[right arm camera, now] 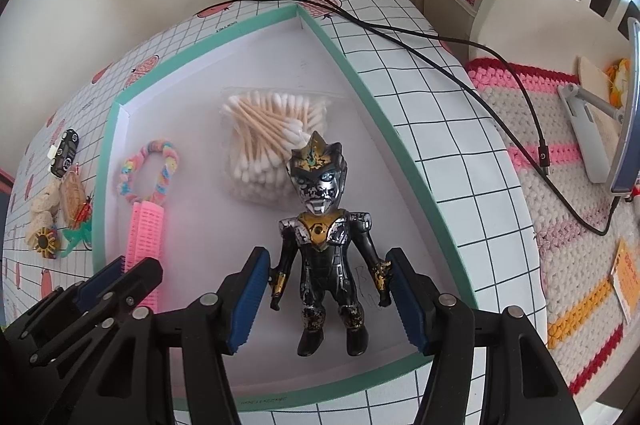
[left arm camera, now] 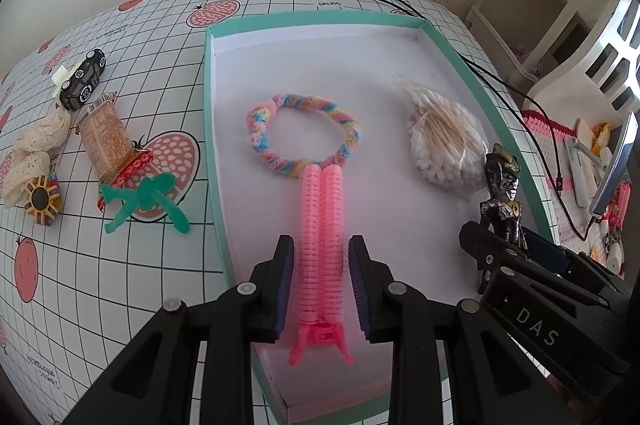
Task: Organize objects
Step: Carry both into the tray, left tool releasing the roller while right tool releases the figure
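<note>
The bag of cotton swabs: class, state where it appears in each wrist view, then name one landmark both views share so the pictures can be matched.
Left wrist view: the bag of cotton swabs lies right of centre, inside the tray, right of the pastel hair tie.
Right wrist view: the bag sits at centre, just behind the toy figure's head.
Shared landmark: the mint-green tray rim.

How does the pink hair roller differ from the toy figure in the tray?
The pink hair roller is a ribbed, translucent pink clip; the toy figure is black with worn silver and gold paint. The roller is one long straight piece, while the figure has a head, arms and legs. Both are in the teal-rimmed tray, each between an open hand-held gripper's fingers.
</note>
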### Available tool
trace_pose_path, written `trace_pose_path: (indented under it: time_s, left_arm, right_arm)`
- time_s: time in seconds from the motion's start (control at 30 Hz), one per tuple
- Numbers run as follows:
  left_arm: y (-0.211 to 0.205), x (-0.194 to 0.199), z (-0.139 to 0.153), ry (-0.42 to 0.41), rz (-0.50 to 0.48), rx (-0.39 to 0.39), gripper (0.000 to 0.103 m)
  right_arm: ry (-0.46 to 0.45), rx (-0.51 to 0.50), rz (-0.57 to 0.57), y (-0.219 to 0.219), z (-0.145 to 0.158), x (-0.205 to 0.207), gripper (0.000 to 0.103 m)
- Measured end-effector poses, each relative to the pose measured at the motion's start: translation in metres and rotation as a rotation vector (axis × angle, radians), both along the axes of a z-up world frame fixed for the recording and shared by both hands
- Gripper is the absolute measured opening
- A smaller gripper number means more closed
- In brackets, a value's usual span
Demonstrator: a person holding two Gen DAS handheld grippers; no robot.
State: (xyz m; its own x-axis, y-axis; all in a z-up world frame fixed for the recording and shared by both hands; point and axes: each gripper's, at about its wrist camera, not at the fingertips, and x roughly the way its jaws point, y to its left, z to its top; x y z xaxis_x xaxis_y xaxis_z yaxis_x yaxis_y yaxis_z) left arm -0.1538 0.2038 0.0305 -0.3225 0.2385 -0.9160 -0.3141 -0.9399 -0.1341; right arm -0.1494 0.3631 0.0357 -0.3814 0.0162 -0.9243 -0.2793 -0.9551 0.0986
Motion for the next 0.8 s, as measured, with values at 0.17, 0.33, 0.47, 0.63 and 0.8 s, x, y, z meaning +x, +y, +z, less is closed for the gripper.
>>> trace_pose_path:
  time_s: [0.17,0.33,0.47,0.63,0.8]
  left_arm:
    - [-0.005,-0.001,0.01,0.009,0.018,0.029,0.05]
    - [-0.008,0.001,0.027,0.062,0.027,0.037,0.05]
    - [-0.018,-0.002,0.034,0.081,0.071,0.05,0.05]
    - [-0.028,-0.007,0.032,0.077,0.121,0.051,0.05]
    - [-0.034,-0.009,0.029,0.081,0.159,0.043,0.081]
  right_arm:
    - [0.035,-0.004,0.006,0.0,0.007,0.002,0.074]
    - [0.09,-0.022,-0.003,0.002,0.019,0.004,0.074]
    - [0.121,-0.018,0.001,0.001,0.027,0.004,0.074]
    - [0.12,-0.01,0.012,-0.005,0.028,0.002,0.074]
    - [0.138,-0.007,0.016,-0.005,0.028,0.004,0.088]
